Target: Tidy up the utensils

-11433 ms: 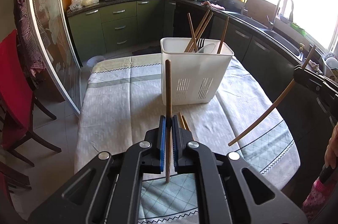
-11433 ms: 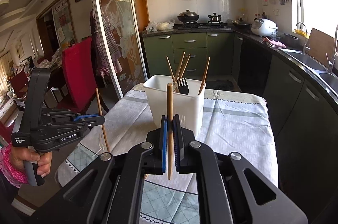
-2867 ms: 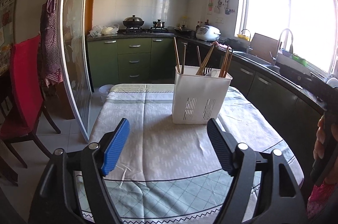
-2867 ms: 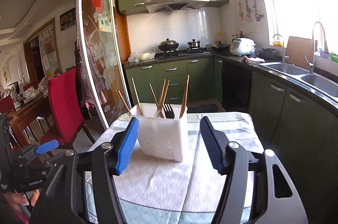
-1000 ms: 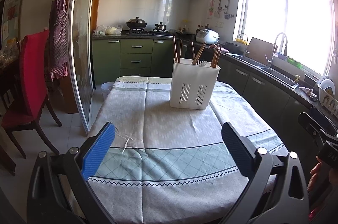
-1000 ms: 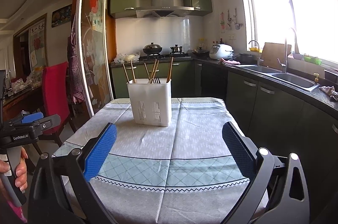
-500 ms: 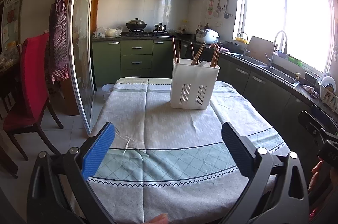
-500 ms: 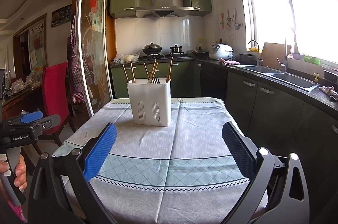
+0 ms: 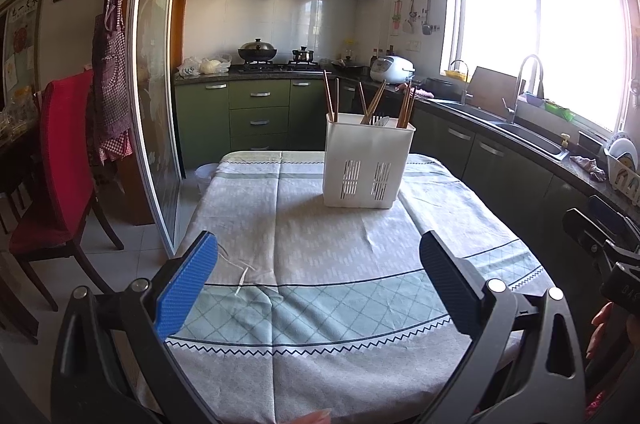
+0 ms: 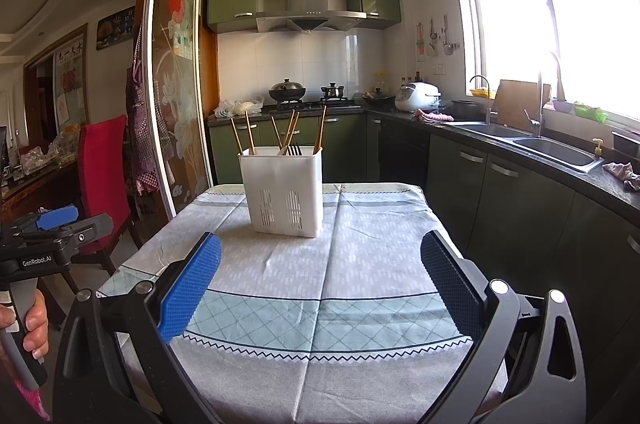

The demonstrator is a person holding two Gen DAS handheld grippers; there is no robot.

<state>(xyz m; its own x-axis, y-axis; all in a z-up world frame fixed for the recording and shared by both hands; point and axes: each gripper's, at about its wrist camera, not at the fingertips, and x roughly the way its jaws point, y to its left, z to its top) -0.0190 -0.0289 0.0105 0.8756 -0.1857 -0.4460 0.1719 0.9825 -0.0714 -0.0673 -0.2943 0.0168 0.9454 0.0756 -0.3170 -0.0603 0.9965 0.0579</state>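
The utensil holder (image 9: 368,163), a white slotted caddy, is standing upright toward the far end of the table (image 9: 320,264), which is wearing a grey and pale green patterned cloth. Wooden chopsticks (image 9: 372,99) are poking up out of it, leaning at different angles.

From the left wrist view, the left gripper (image 9: 318,256) is hanging released over the near edge of the table, its jaws spread wide with nothing between them, well apart from the holder. This view is catching the right gripper only as a dark body at the right edge (image 9: 600,240), with fingertips of the person's right hand (image 9: 600,324) showing just below it. It is also showing a white utensil lying among the chopsticks at the holder's rim, though it is too small to name. A red chair (image 9: 60,151) is standing off to the left.

From the right wrist view, the right gripper (image 10: 320,264) is likewise hanging released, jaws wide and holding nothing, over the near end of the table. Here a dark fork (image 10: 295,149) is showing tines-up in the holder (image 10: 286,191), which the other view is not making plain. At the left edge the left gripper (image 10: 56,224) is appearing from the side, blue pad uppermost, with the person's left hand (image 10: 34,324) wrapping its handle. The sink (image 10: 552,147) is lying along the right-hand counter.
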